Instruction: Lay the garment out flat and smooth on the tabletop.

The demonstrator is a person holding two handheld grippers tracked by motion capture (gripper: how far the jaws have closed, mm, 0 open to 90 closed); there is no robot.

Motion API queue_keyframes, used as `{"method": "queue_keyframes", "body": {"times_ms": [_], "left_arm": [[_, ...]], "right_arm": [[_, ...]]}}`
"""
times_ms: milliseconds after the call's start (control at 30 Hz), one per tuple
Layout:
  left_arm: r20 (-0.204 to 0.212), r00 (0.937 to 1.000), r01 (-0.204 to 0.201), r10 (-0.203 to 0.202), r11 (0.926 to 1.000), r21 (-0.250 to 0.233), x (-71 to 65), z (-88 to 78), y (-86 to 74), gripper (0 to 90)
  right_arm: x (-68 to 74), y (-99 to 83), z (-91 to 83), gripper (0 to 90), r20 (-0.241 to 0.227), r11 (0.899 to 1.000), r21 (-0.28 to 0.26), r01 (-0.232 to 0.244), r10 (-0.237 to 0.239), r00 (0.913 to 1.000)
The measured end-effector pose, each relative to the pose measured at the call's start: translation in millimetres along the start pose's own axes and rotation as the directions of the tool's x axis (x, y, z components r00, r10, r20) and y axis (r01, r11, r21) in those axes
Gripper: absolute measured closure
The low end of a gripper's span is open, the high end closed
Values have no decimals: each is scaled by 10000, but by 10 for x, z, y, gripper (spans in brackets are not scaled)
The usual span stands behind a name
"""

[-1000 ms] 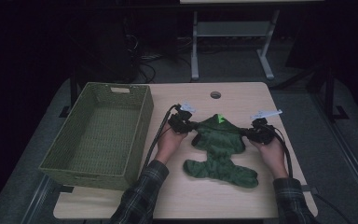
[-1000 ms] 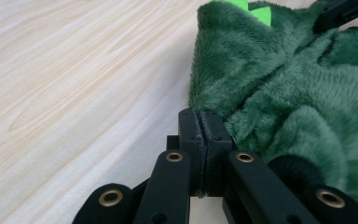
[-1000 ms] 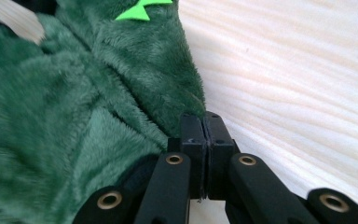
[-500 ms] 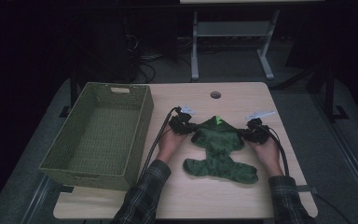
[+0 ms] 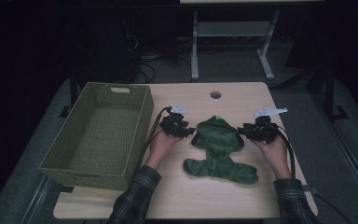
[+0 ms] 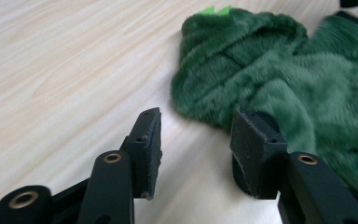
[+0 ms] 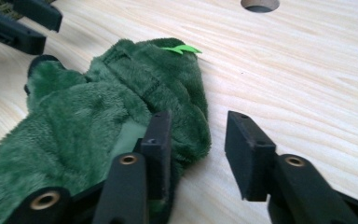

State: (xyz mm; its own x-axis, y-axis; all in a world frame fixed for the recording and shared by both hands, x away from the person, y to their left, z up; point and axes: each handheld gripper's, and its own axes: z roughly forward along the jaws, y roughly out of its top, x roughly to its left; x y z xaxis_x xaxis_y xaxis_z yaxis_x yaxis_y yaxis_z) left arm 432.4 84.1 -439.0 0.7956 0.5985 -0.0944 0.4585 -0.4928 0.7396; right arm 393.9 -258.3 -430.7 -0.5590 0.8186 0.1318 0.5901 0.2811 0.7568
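Observation:
A fuzzy dark green garment (image 5: pixel 219 144) with a small bright green tag lies flat on the wooden table (image 5: pixel 242 200). My left gripper (image 5: pixel 191 132) sits at its upper left edge and my right gripper (image 5: pixel 241 132) at its upper right edge. In the left gripper view the jaws (image 6: pixel 196 119) have just been opening; bare table lies between them and the garment (image 6: pixel 270 70) touches the right one. In the right gripper view the jaws (image 7: pixel 198 123) have just been opening too; the garment's edge (image 7: pixel 121 107) lies loosely between them, unpressed.
An empty woven green basket (image 5: pixel 81 170) stands on the left of the table, close to my left hand. A round cable hole (image 5: pixel 215 94) sits at the table's far middle. The left gripper's jaws (image 7: pixel 23 25) show beyond the garment in the right gripper view.
Both grippers opened their jaws and let go of the garment's upper sides. The hands drew slightly apart, and the garment's top now lies narrower on the table.

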Motion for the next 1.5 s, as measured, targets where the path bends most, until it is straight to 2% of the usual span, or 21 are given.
{"method": "queue_keyframes", "body": {"times_ms": [133, 233, 300, 467, 633, 700, 733, 767, 800, 833, 867, 900, 967, 1167, 1300, 1367, 1400, 1433, 1467, 1500], "left_arm": [[100, 9999, 91, -90, 9999, -81, -91, -113, -94, 460], [164, 9999, 24, -26, 9999, 112, -176, -187, -176, 435], [274, 9996, -26, 23, 9999, 98, -266, -268, -279, 409], [306, 9995, -106, 103, 9999, 76, -378, -366, -414, 358], [472, 9988, -111, 112, 9999, -24, -555, -499, -582, 333], [453, 9983, -374, 372, 9993, 32, -650, -549, -670, 316], [453, 9983, -374, 372, 9993, 32, -650, -549, -670, 309], [445, 9978, -488, 484, 9988, 94, -712, -576, -744, 307], [445, 9978, -488, 484, 9988, 94, -712, -576, -744, 301], [419, 9975, -568, 561, 9983, 134, -744, -588, -782, 299], [377, 9972, -650, 645, 9978, 122, -770, -602, -820, 299], [293, 9969, -737, 733, 9972, 126, -803, -625, -893, 286], [230, 9970, -734, 733, 9973, 74, -816, -633, -922, 281], [61, 9929, -1190, 1189, 9922, 363, -872, -721, -1070, 260], [202, 9919, -1260, 1252, 9910, 445, -901, -749, -1154, 237], [126, 9921, -1254, 1250, 9913, 410, -930, -762, -1207, 228], [126, 9921, -1254, 1250, 9913, 410, -930, -762, -1207, 228], [62, 9922, -1247, 1245, 9913, 427, -937, -765, -1239, 225], [62, 9922, -1247, 1245, 9913, 427, -937, -765, -1239, 219], [95, 9932, -1162, 1159, 9924, 406, -942, -759, -1263, 215]], "right_arm": [[52, 10, -82, 533, -86, 10000, -41, -74, 73, 9999], [101, 16, -134, 534, -198, 9999, -88, -58, 56, 9998], [173, 24, -173, 550, -388, 9996, -256, -94, 84, 9992], [308, -3, -204, 550, -478, 9989, -453, 76, -97, 9988], [440, -48, -233, 583, -986, 9984, -557, -16, -39, 9951], [547, -81, -244, 602, -1067, 9982, -568, 171, -231, 9940], [547, -81, -244, 602, -1067, 9982, -568, 171, -231, 9940], [627, -96, -240, 613, -1237, 9987, -493, 158, -218, 9921], [627, -96, -240, 613, -1237, 9987, -493, 158, -218, 9921], [718, -102, -235, 629, -1414, 9982, -555, 208, -285, 9895], [718, -102, -235, 629, -1414, 9982, -555, 208, -285, 9895], [811, -105, -203, 635, -1498, 9974, -555, 449, -528, 9873], [841, -104, -192, 640, -1565, 9978, -480, 457, -527, 9863], [1051, -105, -92, 657, -2133, 9965, -312, 779, -828, 9735], [1220, -110, -33, 686, -2447, 9934, -226, 1127, -1148, 9628], [1339, -102, 5, 708, -2777, 9922, -201, 1228, -1235, 9527], [1339, -102, 5, 708, -2777, 9922, -201, 1228, -1235, 9527], [1424, -94, 41, 722, -2940, 9902, -193, 1385, -1381, 9458], [1424, -94, 41, 722, -2940, 9902, -193, 1385, -1381, 9458], [1528, -92, 86, 723, -3072, 9882, -69, 1528, -1475, 9401]]}}
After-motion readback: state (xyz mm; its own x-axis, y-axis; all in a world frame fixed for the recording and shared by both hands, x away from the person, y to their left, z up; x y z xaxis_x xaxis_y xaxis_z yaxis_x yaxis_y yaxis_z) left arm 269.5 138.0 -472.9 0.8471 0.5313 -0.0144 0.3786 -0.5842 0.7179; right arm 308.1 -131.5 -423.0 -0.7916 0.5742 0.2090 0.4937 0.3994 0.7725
